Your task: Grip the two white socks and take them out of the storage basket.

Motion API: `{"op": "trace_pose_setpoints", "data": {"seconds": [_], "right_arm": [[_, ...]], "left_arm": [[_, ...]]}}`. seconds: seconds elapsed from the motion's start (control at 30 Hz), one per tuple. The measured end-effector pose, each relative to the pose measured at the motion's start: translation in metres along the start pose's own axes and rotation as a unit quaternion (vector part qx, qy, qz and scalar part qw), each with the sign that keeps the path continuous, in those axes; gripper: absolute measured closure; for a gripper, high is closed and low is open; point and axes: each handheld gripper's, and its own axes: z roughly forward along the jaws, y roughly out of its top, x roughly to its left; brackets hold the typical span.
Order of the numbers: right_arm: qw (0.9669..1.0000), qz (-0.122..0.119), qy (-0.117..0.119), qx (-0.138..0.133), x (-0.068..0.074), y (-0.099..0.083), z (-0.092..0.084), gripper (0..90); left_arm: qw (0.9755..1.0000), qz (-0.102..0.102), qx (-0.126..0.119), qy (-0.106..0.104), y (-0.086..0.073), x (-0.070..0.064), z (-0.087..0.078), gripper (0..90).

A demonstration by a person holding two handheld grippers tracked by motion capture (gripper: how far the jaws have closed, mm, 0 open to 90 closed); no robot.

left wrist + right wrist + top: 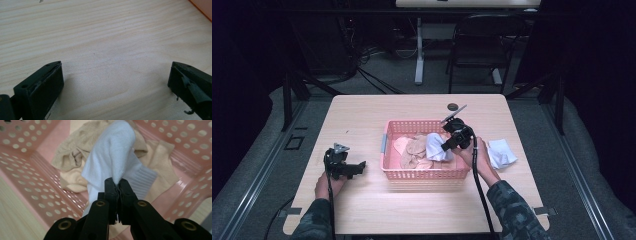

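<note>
Jaws, right gripper (117, 185): two black jaws pinched tight on a fold of the white sock (112, 162), no gap between them beyond the cloth.
Jaws, left gripper (115, 82): spread wide, nothing between them, bare wood grain under the gap.
White sock: soft knitted cotton with a ribbed cuff; held by one pinched fold, it hangs from the jaws into the pink basket (37, 192), its long axis running from the jaws down and away toward the basket floor, cuff end lying low beside the jaws. In the high view the sock (436, 147) sits in the right half of the basket.
Pink basket: rectangular plastic, walls and floor pierced with rows of round holes, standing near the middle of the bench (362, 210); its rim (422, 172) faces the person.
Beige socks (72, 160): limp tan knits, crumpled under and behind the white sock inside the basket; in the high view they (412, 150) fill the basket's left half.
Right gripper in the high view (457, 135): above the basket's right edge, tilted in toward the basket, a black cable trailing back along the sleeve.
Left gripper in the high view (343, 165): low over the bench, well to the left of the basket.
White cloth (502, 152): a crumpled pale bundle on the bench, just right of the basket, beside the right hand.
Bench: pale wood-grain top, rounded corners.
</note>
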Motion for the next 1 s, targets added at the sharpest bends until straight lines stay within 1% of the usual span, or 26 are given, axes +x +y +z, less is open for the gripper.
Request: {"op": "trace_pose_setpoints", "data": {"seconds": [0.07, 0.1, 0.13, 0.17, 0.27, 0.33, 0.37, 0.4, 0.5, 0.53, 0.57, 0.6, 0.7, 0.77, 0.8, 1.0], "right_arm": [[0.9999, 0.002, -0.001, -0.011, 0.001, 0.000, -0.007, 87.4], [0.9999, -0.005, -0.002, -0.014, 0.001, 0.000, -0.012, 87.4], [0.9998, -0.006, -0.005, -0.016, 0.001, 0.001, -0.016, 87.4], [0.9997, -0.003, -0.003, -0.024, 0.002, 0.001, -0.018, 87.4], [0.9996, -0.008, -0.007, -0.024, 0.001, 0.002, -0.027, 87.4], [0.9995, -0.006, -0.008, -0.028, 0.000, 0.003, -0.031, 87.4], [0.9996, -0.010, -0.009, -0.027, -0.002, 0.003, -0.034, 87.4], [0.9994, -0.005, -0.007, -0.033, -0.002, 0.003, -0.036, 87.4], [0.9990, -0.005, -0.011, -0.043, -0.004, 0.002, -0.043, 87.4], [0.9988, -0.007, -0.013, -0.046, -0.005, 0.002, -0.046, 87.4], [0.9984, -0.006, -0.014, -0.055, -0.005, 0.001, -0.048, 87.4], [0.9982, -0.005, -0.011, -0.059, -0.006, 0.001, -0.049, 87.4], [0.9978, -0.005, -0.014, -0.065, -0.008, 0.001, -0.057, 87.5], [0.9970, -0.002, -0.017, -0.075, -0.009, 0.002, -0.062, 87.5], [0.9972, -0.003, -0.018, -0.073, -0.010, 0.003, -0.064, 87.6], [0.9951, -0.001, -0.030, -0.094, -0.014, 0.007, -0.077, 87.7]], "left_arm": [[1.0000, 0.000, 0.000, 0.000, 0.000, 0.000, 0.000, 0.0], [1.0000, 0.000, 0.000, 0.000, 0.000, 0.000, 0.000, 0.0], [1.0000, 0.000, 0.000, 0.000, 0.000, 0.000, 0.000, 0.0], [1.0000, 0.000, 0.000, 0.000, 0.000, 0.000, 0.000, 0.0], [1.0000, 0.000, 0.000, -0.001, 0.000, 0.000, 0.000, 0.0], [1.0000, 0.002, -0.001, -0.001, 0.000, 0.000, 0.000, 0.0], [1.0000, 0.002, -0.001, -0.001, 0.000, 0.000, 0.000, 0.0], [1.0000, 0.000, -0.002, -0.001, 0.000, -0.001, 0.001, 0.0], [1.0000, 0.001, -0.002, -0.002, 0.000, -0.001, 0.001, 0.0], [1.0000, 0.000, -0.001, -0.002, 0.000, -0.001, 0.001, 0.0], [1.0000, 0.000, -0.001, -0.002, 0.000, -0.001, 0.001, 0.0], [1.0000, 0.001, -0.002, -0.002, 0.000, -0.001, 0.001, 0.0], [1.0000, 0.000, -0.001, -0.002, 0.000, -0.001, 0.001, 0.0], [1.0000, 0.000, -0.001, -0.002, 0.000, -0.001, 0.001, 0.0], [1.0000, 0.000, -0.001, -0.002, 0.000, -0.001, 0.001, 0.0], [1.0000, 0.000, -0.002, -0.002, 0.000, -0.001, 0.001, 0.0]]}}
